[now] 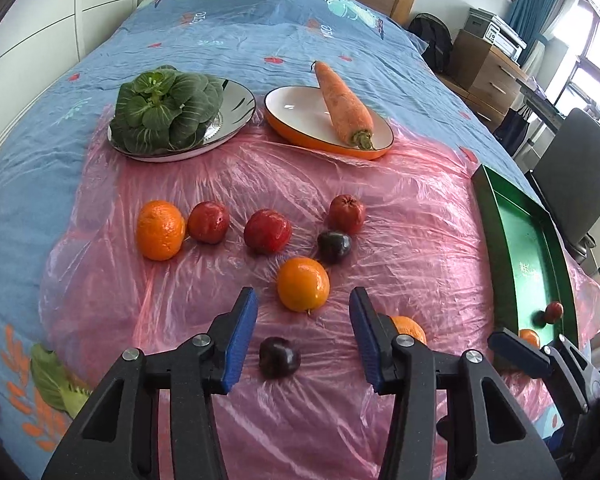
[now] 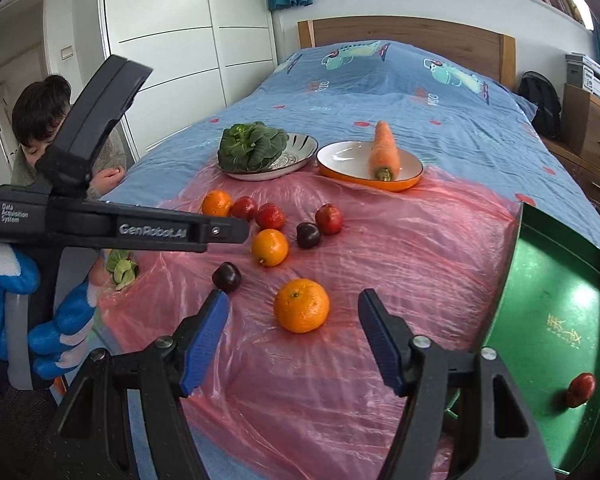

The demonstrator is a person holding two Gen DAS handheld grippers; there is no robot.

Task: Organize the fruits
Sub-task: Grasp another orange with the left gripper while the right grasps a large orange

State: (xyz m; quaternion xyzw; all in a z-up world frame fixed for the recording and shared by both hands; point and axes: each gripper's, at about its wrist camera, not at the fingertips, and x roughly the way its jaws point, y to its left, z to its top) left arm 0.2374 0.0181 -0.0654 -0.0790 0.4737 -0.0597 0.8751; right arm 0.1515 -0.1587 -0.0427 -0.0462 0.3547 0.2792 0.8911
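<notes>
Oranges, red fruits and dark plums lie on a pink plastic sheet point(image 1: 400, 216) on the bed. My left gripper point(image 1: 303, 304) is open and empty, with an orange point(image 1: 303, 284) just beyond its tips and a dark plum point(image 1: 279, 357) between its fingers, lower down. My right gripper point(image 2: 293, 304) is open and empty, with an orange point(image 2: 301, 305) between its fingertips. A green tray point(image 2: 548, 280) on the right holds a red fruit point(image 2: 580, 390); the left wrist view point(image 1: 524, 248) also shows an orange point(image 1: 529, 337) in it.
Bok choy point(image 1: 166, 106) sits on a white plate point(image 1: 236, 104) and a carrot point(image 1: 344, 104) on an orange dish point(image 1: 296, 108) at the back. A child point(image 2: 40, 120) is at the bed's left side. A chair point(image 1: 580, 168) and drawers point(image 1: 488, 72) stand right.
</notes>
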